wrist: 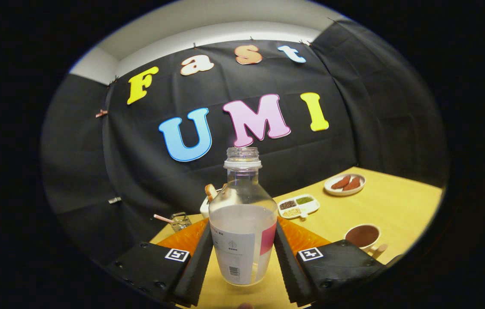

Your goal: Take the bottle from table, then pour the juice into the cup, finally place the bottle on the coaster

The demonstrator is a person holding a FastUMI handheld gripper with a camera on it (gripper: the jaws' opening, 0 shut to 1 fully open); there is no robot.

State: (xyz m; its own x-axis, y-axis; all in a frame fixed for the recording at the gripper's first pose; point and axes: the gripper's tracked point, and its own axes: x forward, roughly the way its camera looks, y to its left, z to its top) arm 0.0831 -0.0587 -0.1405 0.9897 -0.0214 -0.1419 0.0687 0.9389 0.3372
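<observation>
Clear bottle clamped by gripper | cup right | orange coaster, seemingly, behind.

The tongs pressed both sides of the clear uncapped plastic bottle; bare yellow table lay open between the brown-filled white cup and the white sectioned dish.

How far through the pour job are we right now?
Pickup looks done: the tongs are shut on the open bottle, held upright above the table. It is about half full, so pouring seems not yet begun. The cup sits to the right, its inside dark. Left: pour, then set the bottle on the coaster.
</observation>
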